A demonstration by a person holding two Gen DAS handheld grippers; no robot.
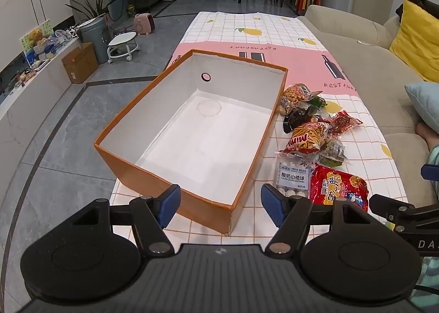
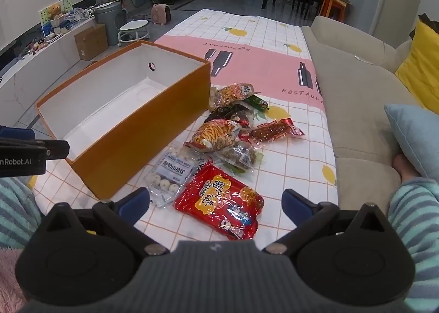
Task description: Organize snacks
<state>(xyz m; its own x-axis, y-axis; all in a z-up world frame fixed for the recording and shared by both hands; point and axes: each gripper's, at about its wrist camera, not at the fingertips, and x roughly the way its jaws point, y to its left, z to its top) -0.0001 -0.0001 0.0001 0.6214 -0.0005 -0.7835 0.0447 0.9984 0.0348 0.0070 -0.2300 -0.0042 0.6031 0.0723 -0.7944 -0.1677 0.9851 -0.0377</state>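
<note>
An empty orange box point(image 1: 131, 164) with a white inside stands on the table; it also shows in the right wrist view point(image 2: 142, 134). To its right lies a pile of snack packets: a big red bag point(image 2: 222, 203) point(image 1: 338, 185), a clear bag of white balls point(image 2: 171, 173) point(image 1: 293, 175), an orange stick-snack bag point(image 2: 216, 131) point(image 1: 308, 134), a red strip packet point(image 2: 274, 129) and several small ones. My left gripper point(image 1: 221, 207) is open over the box's near corner. My right gripper point(image 2: 216, 203) is open just above the red bag.
The table carries a checked lemon-and-pink cloth point(image 1: 247, 30). A beige sofa point(image 2: 354, 98) with yellow point(image 2: 419, 66) and blue point(image 2: 417, 134) cushions runs along the right. The floor drops off at the left, with a bin point(image 1: 93, 35), stool and carton point(image 1: 79, 66).
</note>
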